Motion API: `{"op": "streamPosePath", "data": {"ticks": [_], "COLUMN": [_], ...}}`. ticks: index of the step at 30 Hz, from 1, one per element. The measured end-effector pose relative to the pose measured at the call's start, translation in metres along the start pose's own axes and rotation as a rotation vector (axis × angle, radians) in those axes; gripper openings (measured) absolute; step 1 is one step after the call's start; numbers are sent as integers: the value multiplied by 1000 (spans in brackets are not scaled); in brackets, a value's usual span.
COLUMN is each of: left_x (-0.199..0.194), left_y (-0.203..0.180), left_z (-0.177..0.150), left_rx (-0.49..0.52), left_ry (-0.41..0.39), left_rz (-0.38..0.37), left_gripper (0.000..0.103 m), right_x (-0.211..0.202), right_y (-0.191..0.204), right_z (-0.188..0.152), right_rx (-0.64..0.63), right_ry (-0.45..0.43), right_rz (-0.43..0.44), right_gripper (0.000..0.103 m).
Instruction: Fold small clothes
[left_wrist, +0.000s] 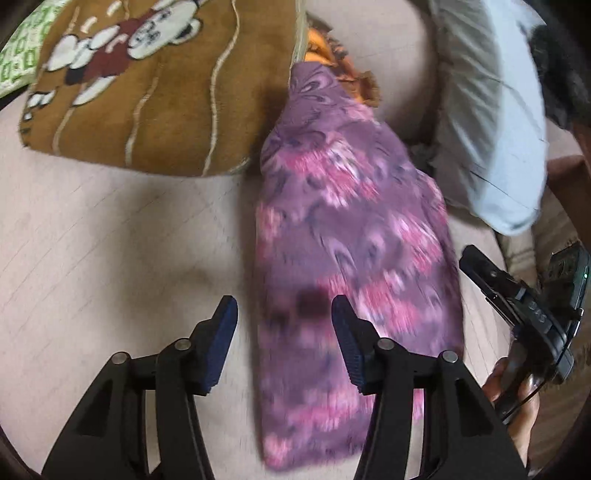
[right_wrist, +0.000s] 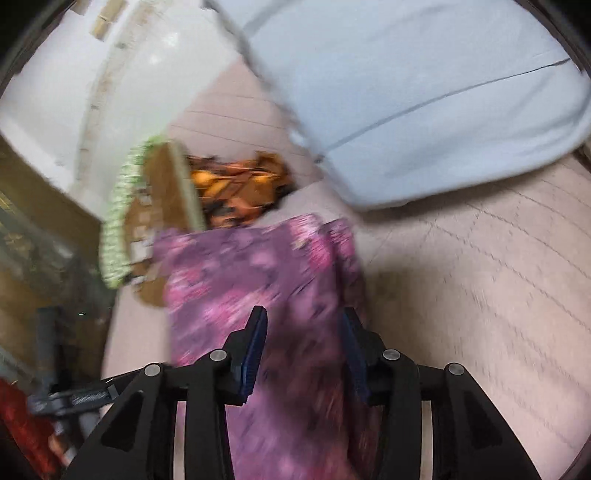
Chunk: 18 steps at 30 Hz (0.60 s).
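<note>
A purple and pink patterned garment (left_wrist: 343, 236) lies as a long folded strip on the pale quilted bed surface (left_wrist: 110, 240). My left gripper (left_wrist: 284, 317) is open, hovering above the garment's near left edge, its right finger over the cloth. My right gripper (right_wrist: 303, 332) is open above the same garment (right_wrist: 251, 273), which runs between and below its fingers. The right gripper also shows at the right edge of the left wrist view (left_wrist: 480, 269), held in a hand. Both views are motion-blurred.
A brown cartoon-print cushion (left_wrist: 147, 92) lies at the far left, touching the garment's far end. An orange-brown cloth (right_wrist: 240, 184) sits behind it. A light blue pillow (right_wrist: 424, 92) lies at the far right. The bed edge drops off at left (right_wrist: 55, 258).
</note>
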<state>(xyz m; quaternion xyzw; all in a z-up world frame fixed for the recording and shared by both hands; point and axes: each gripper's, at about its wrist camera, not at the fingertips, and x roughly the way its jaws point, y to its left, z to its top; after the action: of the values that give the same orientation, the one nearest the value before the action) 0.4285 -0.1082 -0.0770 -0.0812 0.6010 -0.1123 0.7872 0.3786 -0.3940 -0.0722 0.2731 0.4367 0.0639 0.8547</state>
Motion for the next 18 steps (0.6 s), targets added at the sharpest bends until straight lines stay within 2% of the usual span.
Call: {"op": "streamPosePath", "data": {"ticks": [1, 3, 4, 6, 7, 8, 11, 14, 18], "left_x": [14, 24, 25, 27, 22, 28, 34, 23, 10], "left_y": [-4, -6, -8, -11, -9, -10, -9, -16, -27], "left_z": [2, 11, 15, 21, 17, 19, 20, 13, -2], "left_rx": [-3, -17, -16, -3, 6, 7, -9, 22, 58], "left_ry": [13, 9, -16, -65, -75, -67, -50, -88, -108], "left_rz": [-1, -17, -17, 15, 33, 39, 41, 76, 106], "left_gripper": [52, 52, 52, 52, 54, 54, 54, 54, 54], "right_x": [15, 29, 29, 15, 16, 27, 48, 29, -7], "right_y": [1, 7, 15, 20, 14, 3, -2, 5, 21], "right_z": [3, 7, 9, 13, 14, 15, 6, 3, -8], "right_rx": [-1, -37, -82, -117, -86, -43, -91, -93, -131], "right_ry": [15, 34, 20, -75, -80, -39, 18, -29, -84], "right_rz": [-24, -12, 2, 27, 36, 21, -55, -52, 27], "right_gripper": [43, 9, 4, 4, 4, 4, 5, 10, 11]}}
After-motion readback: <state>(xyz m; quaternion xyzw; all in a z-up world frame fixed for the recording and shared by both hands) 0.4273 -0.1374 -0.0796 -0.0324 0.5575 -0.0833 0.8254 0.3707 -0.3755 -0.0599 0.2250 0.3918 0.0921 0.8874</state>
